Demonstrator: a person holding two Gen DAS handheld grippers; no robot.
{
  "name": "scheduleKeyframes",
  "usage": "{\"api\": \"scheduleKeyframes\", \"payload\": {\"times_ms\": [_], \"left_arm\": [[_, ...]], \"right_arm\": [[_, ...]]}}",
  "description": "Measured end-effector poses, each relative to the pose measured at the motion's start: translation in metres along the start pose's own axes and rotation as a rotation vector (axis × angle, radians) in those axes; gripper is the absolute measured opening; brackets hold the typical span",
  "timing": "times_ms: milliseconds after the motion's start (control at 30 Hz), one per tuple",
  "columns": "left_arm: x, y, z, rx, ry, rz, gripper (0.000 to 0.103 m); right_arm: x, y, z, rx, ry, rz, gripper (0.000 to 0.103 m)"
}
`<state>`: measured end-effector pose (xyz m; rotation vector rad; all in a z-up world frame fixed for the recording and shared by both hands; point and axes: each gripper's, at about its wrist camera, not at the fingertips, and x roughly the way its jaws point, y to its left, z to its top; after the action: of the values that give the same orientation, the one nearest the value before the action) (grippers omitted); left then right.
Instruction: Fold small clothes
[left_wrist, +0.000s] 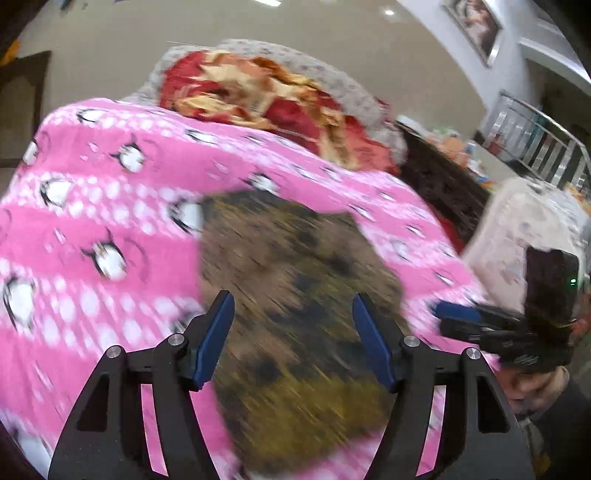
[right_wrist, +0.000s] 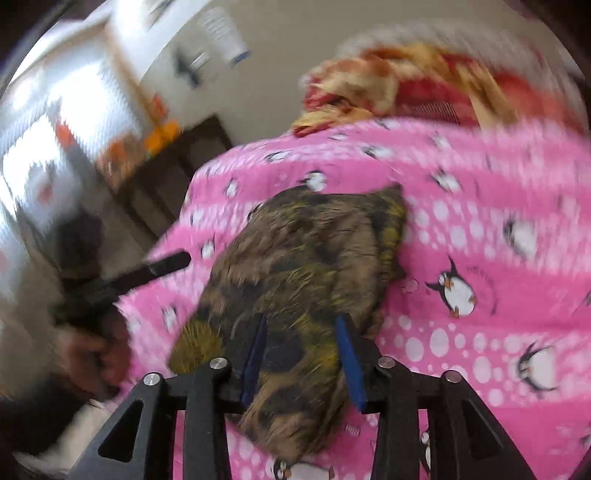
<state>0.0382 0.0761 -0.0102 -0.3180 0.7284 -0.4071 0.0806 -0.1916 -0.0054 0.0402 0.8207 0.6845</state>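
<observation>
A small brown and olive camouflage garment (left_wrist: 295, 295) lies folded in a compact bundle on a pink penguin-print blanket (left_wrist: 110, 206). My left gripper (left_wrist: 292, 299) hovers over it, open, its blue pads wide apart and touching no cloth. In the right wrist view the same garment (right_wrist: 306, 251) lies lengthwise on the blanket (right_wrist: 480, 229). My right gripper (right_wrist: 303, 319) is over its near end, open, with the jaws apart and the cloth showing between them but not pinched. Each gripper also shows in the other's view, the right one (left_wrist: 448, 312) and the left one (right_wrist: 173, 262). Both views are blurred.
A crumpled red and yellow floral quilt (left_wrist: 258, 96) is heaped at the far side of the bed. Dark wooden furniture (right_wrist: 177, 173) stands beyond the bed's left edge. A pale patterned cover (left_wrist: 524, 229) and a metal railing (left_wrist: 535, 144) are at the right.
</observation>
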Motion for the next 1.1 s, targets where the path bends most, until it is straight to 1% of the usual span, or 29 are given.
{"api": "scheduleKeyframes", "payload": {"times_ms": [33, 67, 100, 133, 167, 200, 233, 267, 300, 400, 433, 500, 533, 567, 600, 633, 667, 700, 733, 767, 800, 833, 867, 900, 933, 1000, 1033, 1067, 1100], "left_arm": [[-0.003, -0.007, -0.007, 0.002, 0.017, -0.016, 0.066], [-0.005, -0.013, -0.017, 0.005, 0.047, -0.028, 0.066], [-0.007, -0.014, -0.026, 0.012, 0.073, -0.043, 0.066], [-0.004, -0.019, -0.034, 0.024, 0.102, -0.056, 0.065], [0.004, -0.02, -0.047, 0.062, 0.15, -0.038, 0.062], [0.014, -0.018, -0.058, 0.094, 0.196, 0.011, 0.053], [0.023, -0.014, -0.067, 0.117, 0.22, 0.056, 0.046], [0.023, -0.007, -0.073, 0.137, 0.176, 0.056, 0.039], [0.021, -0.001, -0.073, 0.108, 0.165, 0.027, 0.039], [0.019, 0.017, -0.059, -0.028, 0.178, -0.042, 0.039], [0.016, 0.016, -0.057, -0.036, 0.18, -0.044, 0.039], [0.005, 0.012, -0.044, -0.022, 0.147, -0.034, 0.039], [0.001, 0.01, -0.035, -0.016, 0.122, -0.034, 0.04], [-0.002, 0.007, -0.02, -0.01, 0.084, -0.039, 0.042], [0.0, 0.005, -0.006, -0.006, 0.057, -0.033, 0.049], [0.003, 0.002, 0.005, -0.004, 0.031, -0.012, 0.058], [0.01, 0.0, 0.019, -0.004, -0.009, 0.021, 0.062], [0.021, -0.001, 0.034, -0.005, -0.045, 0.052, 0.064], [0.034, -0.002, 0.045, -0.003, -0.06, 0.083, 0.064], [0.056, -0.001, 0.061, -0.003, -0.053, 0.138, 0.064], [0.072, 0.0, 0.07, -0.01, -0.034, 0.166, 0.064], [0.097, 0.004, 0.081, -0.014, -0.001, 0.2, 0.064], [0.117, 0.01, 0.088, -0.02, 0.029, 0.236, 0.064], [0.127, 0.017, 0.087, -0.037, 0.051, 0.26, 0.064], [0.145, 0.023, 0.087, -0.064, 0.086, 0.289, 0.064], [0.171, 0.03, 0.078, -0.054, 0.125, 0.34, 0.067], [0.177, 0.03, 0.074, -0.045, 0.124, 0.349, 0.07], [0.179, 0.028, 0.072, -0.033, 0.107, 0.36, 0.072], [0.181, 0.027, 0.072, -0.017, 0.106, 0.374, 0.075]], "right_arm": [[-0.001, 0.018, -0.008, -0.078, -0.006, -0.017, 0.039], [0.001, 0.024, -0.014, -0.116, 0.004, -0.032, 0.039], [0.01, 0.03, -0.024, -0.158, 0.062, -0.077, 0.039], [0.019, 0.028, -0.033, -0.157, 0.115, -0.095, 0.039], [0.031, 0.021, -0.048, -0.109, 0.186, -0.087, 0.039], [0.04, 0.015, -0.062, -0.059, 0.233, -0.081, 0.04], [0.038, 0.016, -0.076, -0.055, 0.192, -0.098, 0.039], [0.034, 0.021, -0.08, -0.075, 0.172, -0.119, 0.039], [0.031, 0.024, -0.08, -0.067, 0.167, -0.128, 0.039], [0.026, 0.022, -0.074, -0.011, 0.178, -0.097, 0.039], [0.024, 0.022, -0.072, -0.008, 0.183, -0.095, 0.039], [0.015, 0.022, -0.066, 0.0, 0.189, -0.082, 0.039], [0.009, 0.023, -0.059, 0.002, 0.178, -0.081, 0.039], [0.003, 0.027, -0.05, -0.012, 0.151, -0.085, 0.039], [-0.005, 0.035, -0.037, -0.066, 0.103, -0.116, 0.039], [-0.005, 0.039, -0.028, -0.094, 0.08, -0.141, 0.039], [-0.004, 0.045, -0.02, -0.132, 0.046, -0.178, 0.039], [0.003, 0.049, -0.006, -0.159, 0.006, -0.233, 0.041], [0.01, 0.051, 0.002, -0.162, -0.001, -0.256, 0.042], [0.021, 0.05, 0.012, -0.157, 0.005, -0.278, 0.042], [0.035, 0.045, 0.023, -0.13, 0.02, -0.306, 0.042], [0.049, 0.037, 0.034, -0.075, 0.041, -0.335, 0.042], [0.057, 0.031, 0.039, -0.038, 0.05, -0.343, 0.042], [0.069, 0.017, 0.046, 0.048, 0.061, -0.338, 0.042], [0.081, 0.01, 0.052, 0.092, 0.063, -0.335, 0.042], [0.095, -0.004, 0.051, 0.102, 0.06, -0.341, 0.042], [0.109, -0.016, 0.044, 0.093, 0.081, -0.377, 0.042], [0.117, -0.023, 0.035, 0.089, 0.087, -0.374, 0.043], [0.121, -0.02, 0.031, 0.069, 0.056, -0.37, 0.043]]}}
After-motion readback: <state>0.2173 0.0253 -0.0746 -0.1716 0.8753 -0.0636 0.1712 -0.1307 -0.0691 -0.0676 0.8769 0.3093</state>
